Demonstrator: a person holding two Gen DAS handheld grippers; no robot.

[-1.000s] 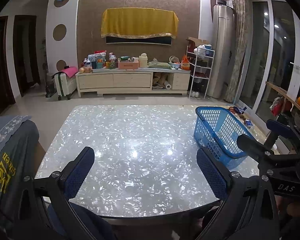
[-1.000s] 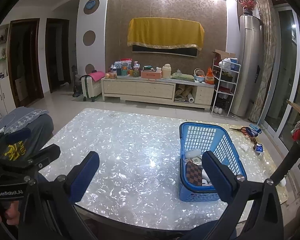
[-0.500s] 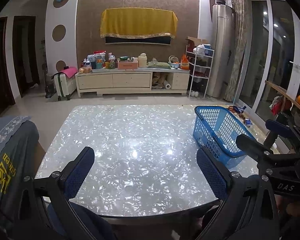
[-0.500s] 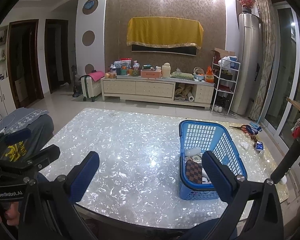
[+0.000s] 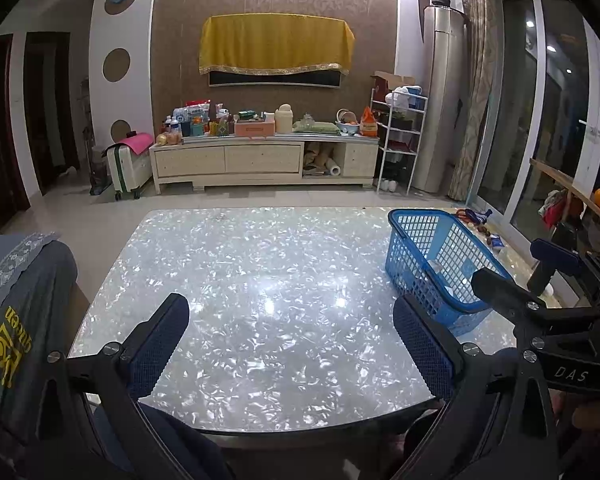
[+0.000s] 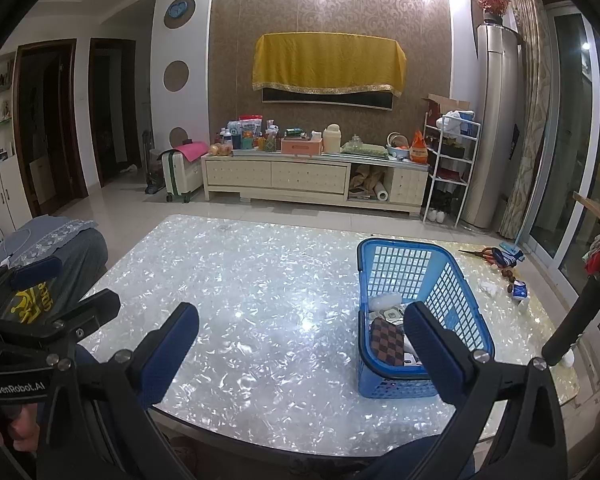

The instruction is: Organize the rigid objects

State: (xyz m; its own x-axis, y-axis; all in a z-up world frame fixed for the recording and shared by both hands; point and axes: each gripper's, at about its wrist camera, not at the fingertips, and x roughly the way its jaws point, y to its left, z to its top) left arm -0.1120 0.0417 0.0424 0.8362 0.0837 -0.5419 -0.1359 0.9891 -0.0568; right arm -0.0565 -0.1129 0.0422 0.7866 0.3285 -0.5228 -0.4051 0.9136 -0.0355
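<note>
Over the last second almost nothing has moved: your left gripper and right gripper still hang spread wide and empty. The blue basket sits at two o'clock, apparently holding the items already, so you're likely finished.

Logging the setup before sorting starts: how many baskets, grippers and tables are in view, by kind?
Blue basket: 1
Grippers, left gripper and right gripper, both open and holding nothing: 2
Table: 1
Total: 4
</note>
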